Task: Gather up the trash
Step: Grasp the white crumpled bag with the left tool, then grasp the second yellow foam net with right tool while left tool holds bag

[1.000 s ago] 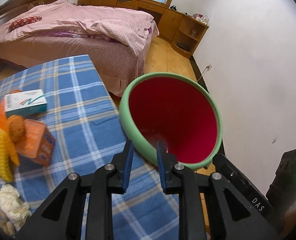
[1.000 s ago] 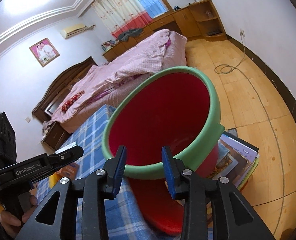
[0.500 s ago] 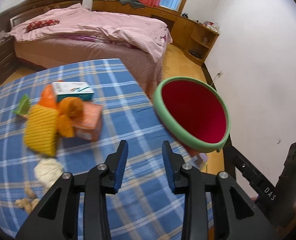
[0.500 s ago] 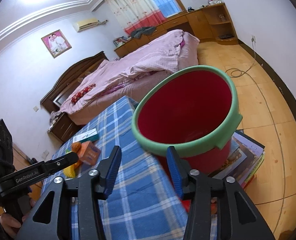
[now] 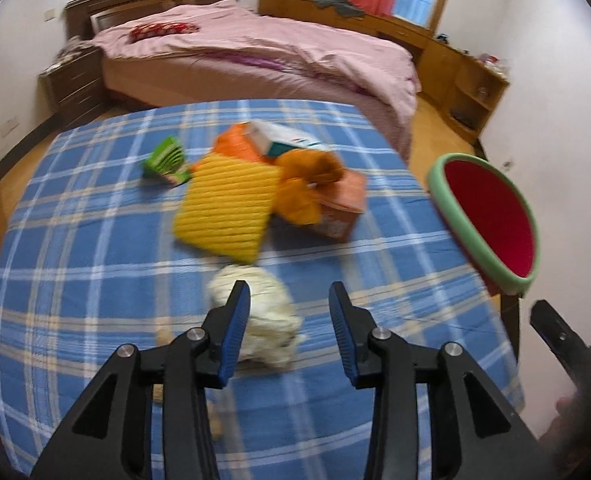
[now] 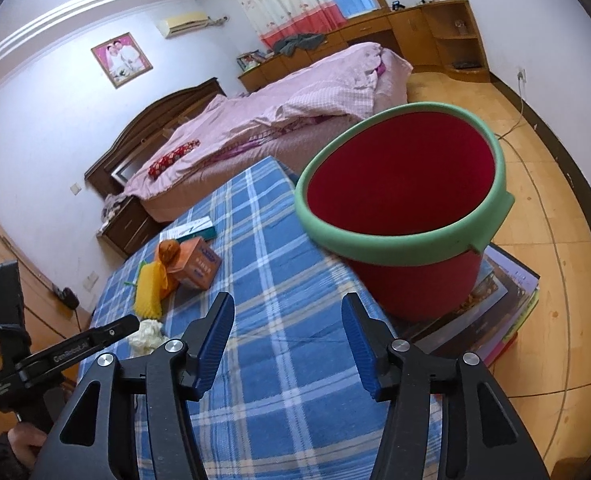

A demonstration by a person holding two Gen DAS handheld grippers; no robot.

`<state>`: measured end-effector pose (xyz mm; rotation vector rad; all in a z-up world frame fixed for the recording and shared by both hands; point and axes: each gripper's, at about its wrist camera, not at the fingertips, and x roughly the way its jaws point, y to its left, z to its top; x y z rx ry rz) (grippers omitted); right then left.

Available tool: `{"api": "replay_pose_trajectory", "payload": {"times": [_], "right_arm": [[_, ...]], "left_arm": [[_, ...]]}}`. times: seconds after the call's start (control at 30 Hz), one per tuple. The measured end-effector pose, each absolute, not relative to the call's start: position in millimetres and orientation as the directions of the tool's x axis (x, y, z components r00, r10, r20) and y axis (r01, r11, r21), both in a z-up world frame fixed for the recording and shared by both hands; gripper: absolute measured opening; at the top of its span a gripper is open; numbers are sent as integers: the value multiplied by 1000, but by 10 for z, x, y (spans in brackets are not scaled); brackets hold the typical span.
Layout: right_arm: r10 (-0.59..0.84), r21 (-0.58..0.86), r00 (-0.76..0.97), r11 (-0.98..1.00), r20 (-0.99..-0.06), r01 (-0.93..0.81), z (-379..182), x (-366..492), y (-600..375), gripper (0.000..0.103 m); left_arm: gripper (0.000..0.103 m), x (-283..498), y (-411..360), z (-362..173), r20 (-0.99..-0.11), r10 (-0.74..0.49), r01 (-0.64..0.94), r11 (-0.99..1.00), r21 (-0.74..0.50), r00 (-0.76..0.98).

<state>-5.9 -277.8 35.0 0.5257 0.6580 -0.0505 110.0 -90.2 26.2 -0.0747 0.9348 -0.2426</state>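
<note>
A red bucket with a green rim (image 6: 405,184) stands on a stack of books off the table's right edge; it also shows in the left wrist view (image 5: 491,220). Trash lies on the blue plaid tablecloth (image 5: 95,240): a crumpled white tissue (image 5: 261,312), a yellow foam net (image 5: 227,208), an orange fruit and peel (image 5: 307,180), an orange carton (image 5: 341,212), a white box (image 5: 283,138) and a green wrapper (image 5: 167,162). My left gripper (image 5: 289,316) is open and empty, just above the tissue. My right gripper (image 6: 287,330) is open and empty, left of the bucket.
A bed with pink bedding (image 5: 263,52) stands behind the table. Wooden cabinets and shelves (image 5: 471,80) line the far wall. A stack of books (image 6: 495,312) sits under the bucket. Small brown scraps (image 5: 215,424) lie under my left gripper.
Both grippers have opened wider and pulled back from the bucket. The left one has swung left over the table toward the tissue. The right one has backed away from the rim.
</note>
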Motion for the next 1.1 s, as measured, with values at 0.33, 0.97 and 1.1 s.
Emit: {"api": "replay_pose_trajectory", "payload": {"times": [0.33,0.97,1.1], "right_arm": [[130,451,774,866,-619,216,257,-32,-2703,58],[178,447,754,879,-633,167,240,109,-2458,58],[208,443,742,887,-637,132,264,215,-2299,58]], "left_arm": [[46,1177,-769,-8,-821,-227,114,974,-196,524],[27,1072,-446,192,-753,-306,137,950,-280,582],[27,1092,-221,284,-736,-243,98,967,-235,632]]}}
